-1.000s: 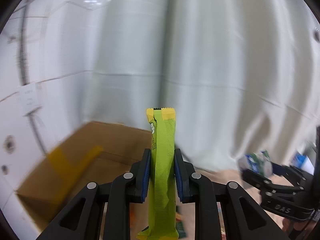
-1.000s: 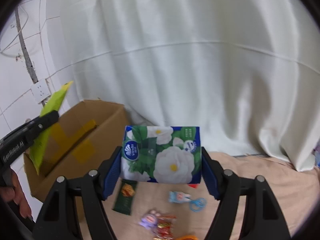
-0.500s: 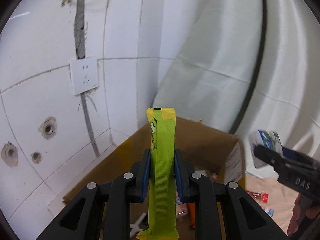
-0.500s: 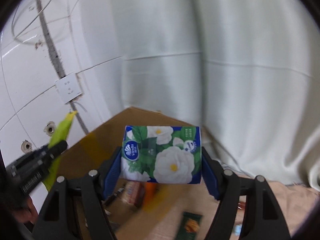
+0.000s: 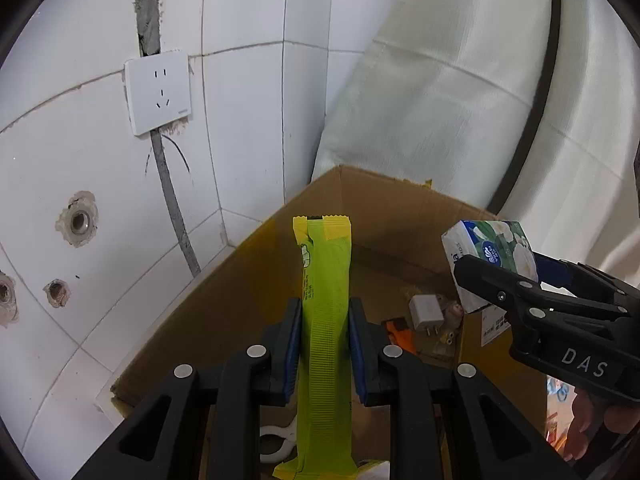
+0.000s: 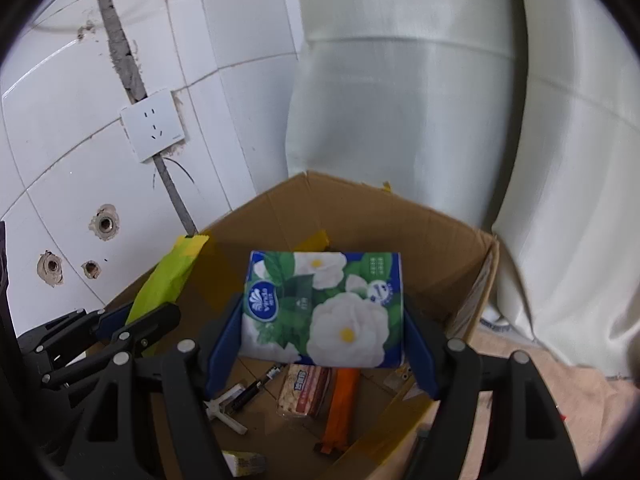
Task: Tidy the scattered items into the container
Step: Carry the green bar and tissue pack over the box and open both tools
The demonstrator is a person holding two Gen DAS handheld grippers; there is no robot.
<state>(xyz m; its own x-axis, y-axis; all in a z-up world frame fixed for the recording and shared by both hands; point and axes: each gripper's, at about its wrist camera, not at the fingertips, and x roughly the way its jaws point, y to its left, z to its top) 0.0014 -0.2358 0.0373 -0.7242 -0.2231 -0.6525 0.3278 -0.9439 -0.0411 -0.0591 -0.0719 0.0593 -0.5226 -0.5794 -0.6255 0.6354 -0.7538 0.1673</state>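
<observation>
The cardboard box (image 6: 400, 236) is sitting open in the corner where the tiled wall meets the white curtain (image 6: 420, 80), and it serves as the landmark here. Both grippers are hovering above its opening, each carrying one item.

Over the box's right half, the right gripper (image 6: 322, 354) is holding the tissue pack (image 6: 324, 308), its blue pads pressing on the pack's two short sides at a wide spread. The pack looks light and soft, so it is likely giving a little under the squeeze; gripping across the ends, as now, seems sound, since the film wrap may be slippery on the broad faces.

Over the box's left half, the left gripper (image 5: 324, 344) is pinching the green snack sachet (image 5: 326, 320), jaws drawn narrow on its middle. The sachet is standing upright between the pads, its crimped yellow top above them. It appears thin, light and flexible, so a mid-length hold is keeping it from flopping.

On the box floor, an orange packet (image 6: 342, 408), a biscuit pack (image 6: 306, 390), a white charger plug (image 5: 426, 312) and a white plastic clip (image 6: 224, 410) are lying loose. Both held items look ready for release straight down.
</observation>
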